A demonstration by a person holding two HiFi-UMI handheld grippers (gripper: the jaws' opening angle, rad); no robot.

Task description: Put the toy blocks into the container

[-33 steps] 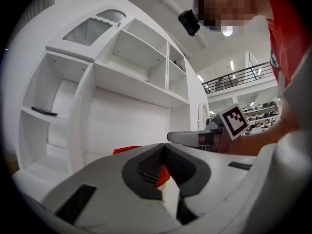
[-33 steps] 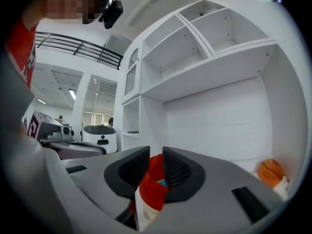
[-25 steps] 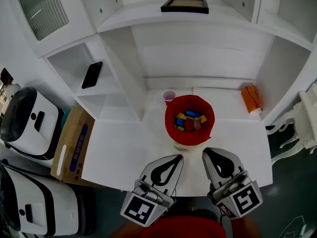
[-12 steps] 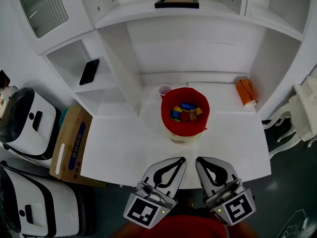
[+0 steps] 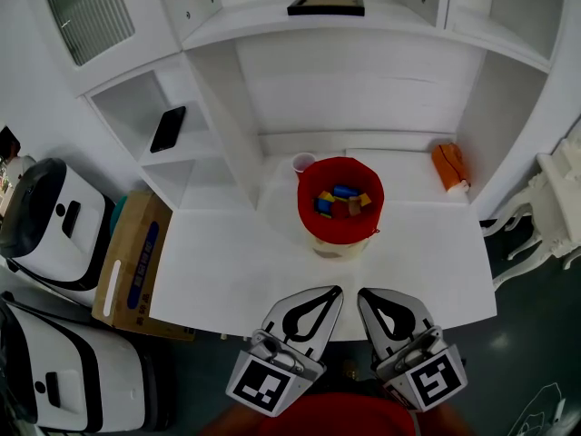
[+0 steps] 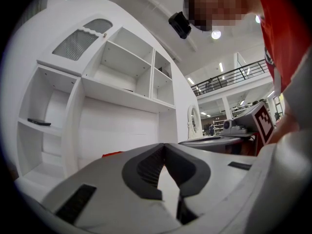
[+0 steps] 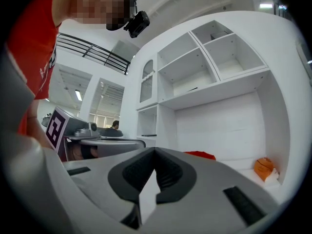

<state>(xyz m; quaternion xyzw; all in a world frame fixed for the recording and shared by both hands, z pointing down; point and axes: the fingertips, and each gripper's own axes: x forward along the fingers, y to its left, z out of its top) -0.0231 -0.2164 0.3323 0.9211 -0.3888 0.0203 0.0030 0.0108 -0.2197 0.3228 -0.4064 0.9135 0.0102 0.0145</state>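
Both claws are clenched with nothing between the jaws. The left claw [image 5: 333,290] and right claw [image 5: 362,293] sit side by side at lower centre of the head view, tips over the near edge of the tabletop [image 5: 227,271], touching nothing.

The red container [image 5: 340,165] is mid-frame on the tabletop, well apart from both claws. The toy blocks [image 5: 342,202] are inside it: blue, yellow, red and brownish pieces in a loose pile. No blocks are visible outside it.

A pink cup [image 5: 303,163] stands just beside the container, to its upper left. An orange object [image 5: 449,166] lies at right, against the cabinet wall. A phone [image 5: 168,129] rests on a shelf at upper left. A cardboard box [image 5: 136,262] sits at lower left, off the tabletop.
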